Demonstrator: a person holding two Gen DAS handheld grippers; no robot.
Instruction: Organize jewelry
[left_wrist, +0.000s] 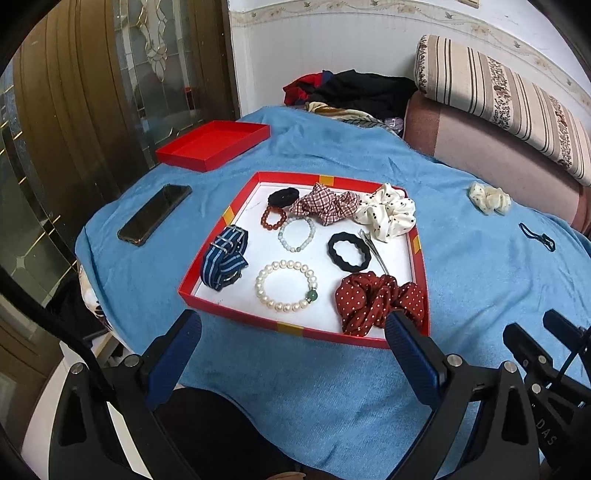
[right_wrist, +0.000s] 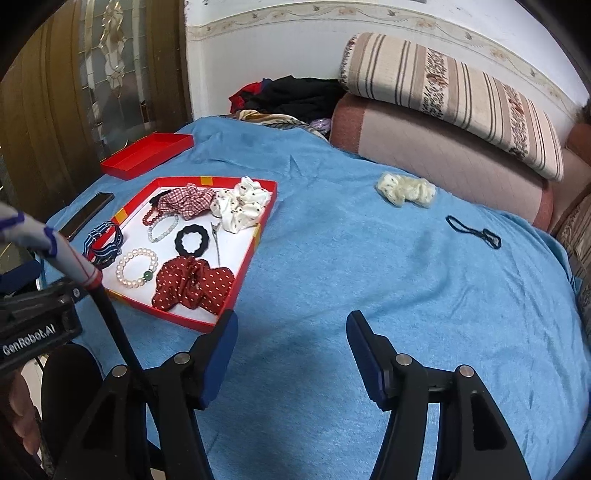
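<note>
A nappy, matt blue towel cloth covers the surface. At frame centre, the red box looks like smooth card with a white matt lining. Inside it, the pearl bracelet shines glossy, and the dotted red scrunchie has a satin sheen. Left, the phone is glossy black.

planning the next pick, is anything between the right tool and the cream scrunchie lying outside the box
Nothing visible. Only bare blue towel lies between the open right tool and the cream scrunchie. The thin black hair tie sits off to the right, and the red box off to the left.
</note>
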